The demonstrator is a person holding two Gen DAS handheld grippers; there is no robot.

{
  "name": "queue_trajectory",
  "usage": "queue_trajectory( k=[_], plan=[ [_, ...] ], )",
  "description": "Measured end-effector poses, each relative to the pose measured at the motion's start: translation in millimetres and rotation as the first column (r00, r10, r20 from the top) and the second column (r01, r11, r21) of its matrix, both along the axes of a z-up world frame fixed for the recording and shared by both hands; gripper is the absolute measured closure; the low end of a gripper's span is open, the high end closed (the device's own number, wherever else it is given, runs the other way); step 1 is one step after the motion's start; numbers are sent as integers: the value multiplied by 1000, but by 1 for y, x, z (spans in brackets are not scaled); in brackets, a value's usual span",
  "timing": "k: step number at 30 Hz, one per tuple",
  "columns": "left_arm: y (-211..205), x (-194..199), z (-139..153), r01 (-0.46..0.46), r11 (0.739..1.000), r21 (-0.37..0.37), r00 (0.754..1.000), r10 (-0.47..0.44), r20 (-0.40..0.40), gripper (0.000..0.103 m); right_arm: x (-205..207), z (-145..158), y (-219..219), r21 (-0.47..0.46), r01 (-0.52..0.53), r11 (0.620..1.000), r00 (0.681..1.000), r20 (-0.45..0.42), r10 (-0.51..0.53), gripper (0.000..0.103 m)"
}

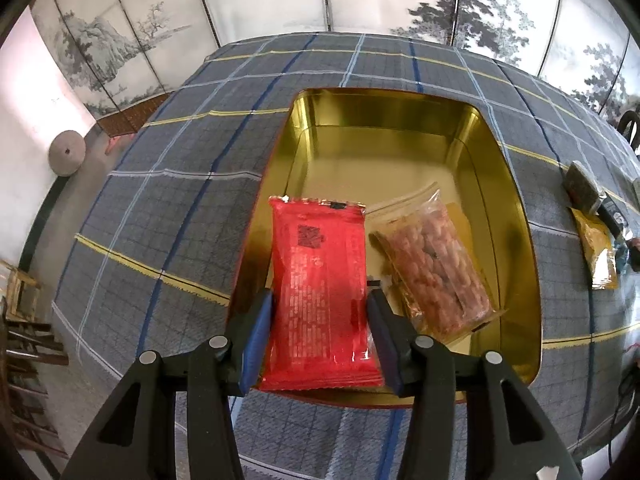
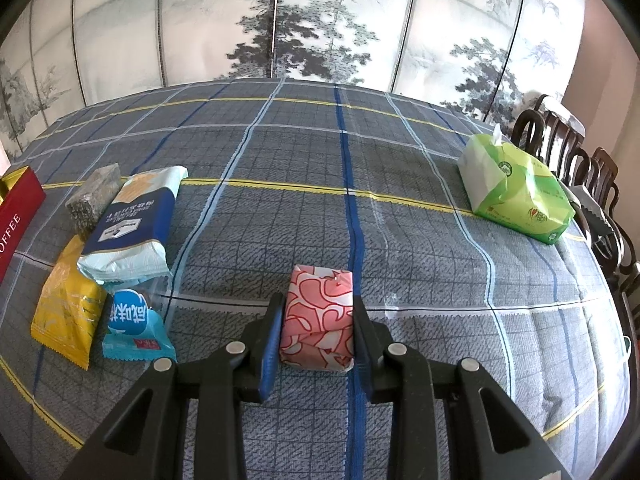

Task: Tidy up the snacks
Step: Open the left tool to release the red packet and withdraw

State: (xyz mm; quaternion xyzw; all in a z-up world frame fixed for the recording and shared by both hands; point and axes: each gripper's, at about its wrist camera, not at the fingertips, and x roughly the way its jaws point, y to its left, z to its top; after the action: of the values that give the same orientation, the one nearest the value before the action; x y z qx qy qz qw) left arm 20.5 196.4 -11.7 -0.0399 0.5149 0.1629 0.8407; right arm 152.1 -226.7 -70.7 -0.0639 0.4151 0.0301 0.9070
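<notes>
Left gripper (image 1: 320, 320) is loosely bracketing the red packet (image 1: 320, 292) over the gold tin (image 1: 516, 216), probably dropping it beside the peanut bag (image 1: 436, 272); right gripper (image 2: 316, 320) is pinching the pink wrapped snack (image 2: 320, 316), queued up.

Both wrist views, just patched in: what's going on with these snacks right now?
A person with two handheld grippers is sorting snack packets into a gold tin. The left gripper has a red packet between its jaws over the tin's near end, beside a clear bag of peanuts already inside. The right gripper is shut on a pink patterned packet over the checked cloth. Other packets lie to its left, a green tissue pack far right.
</notes>
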Motion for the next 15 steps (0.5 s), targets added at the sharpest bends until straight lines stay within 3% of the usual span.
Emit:
queue_trajectory(
  k=[9,15],
  plan=[
    [-2,-4,0,16,1000,-2,1000,-16,5,53,0,0,6,-19,24,1000,1000,-6,-24,72],
    [-5,-7,4,29,1000,6,999,-29,24,42,-1,1,10,-42,40,998,999,-17,-40,72]
  ],
)
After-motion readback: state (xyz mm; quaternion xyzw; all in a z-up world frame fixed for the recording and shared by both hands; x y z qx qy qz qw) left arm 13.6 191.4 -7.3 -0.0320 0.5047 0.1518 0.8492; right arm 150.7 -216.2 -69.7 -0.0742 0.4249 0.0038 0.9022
